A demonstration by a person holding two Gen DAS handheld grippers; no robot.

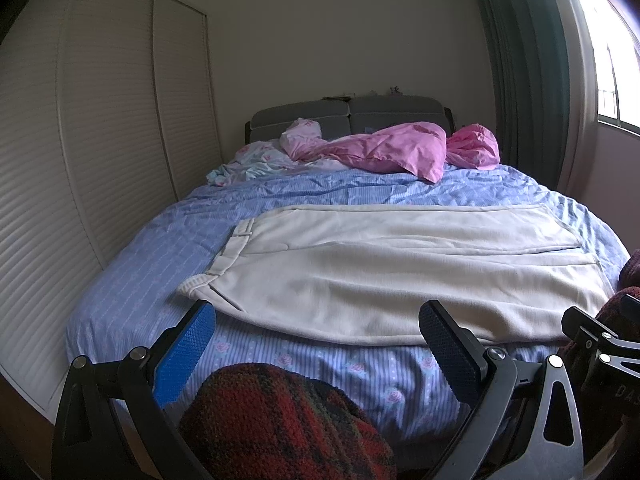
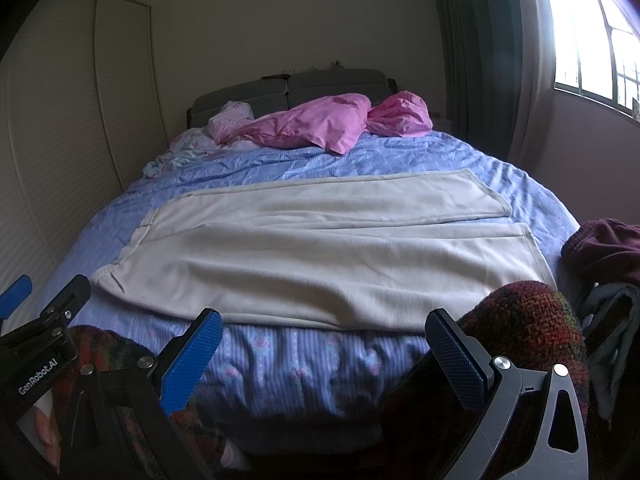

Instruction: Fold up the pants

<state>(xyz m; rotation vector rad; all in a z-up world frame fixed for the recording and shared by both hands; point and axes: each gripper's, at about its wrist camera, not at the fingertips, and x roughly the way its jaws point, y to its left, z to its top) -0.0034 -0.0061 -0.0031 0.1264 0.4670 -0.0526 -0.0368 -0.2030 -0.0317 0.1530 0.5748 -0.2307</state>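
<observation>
Cream pants (image 1: pixel 392 264) (image 2: pixel 312 248) lie flat across the near part of a bed, waistband to the left, both legs running right, side by side. My left gripper (image 1: pixel 316 316) hangs open just short of the near edge of the pants, nothing between its blue pads. My right gripper (image 2: pixel 322 322) is also open and empty, level with the bed's front edge below the near leg. Each gripper's body shows at the edge of the other's view.
The bed has a blue striped floral cover (image 1: pixel 168 248) (image 2: pixel 400 160). Pink bedding (image 1: pixel 392 152) (image 2: pixel 320 124) is bunched at the grey headboard. A slatted wardrobe (image 1: pixel 80 160) stands left, a window (image 2: pixel 592 40) right. Dark maroon clothing (image 2: pixel 604 248) lies at the bed's right corner. Red knitted sleeves (image 1: pixel 288 424) sit close below.
</observation>
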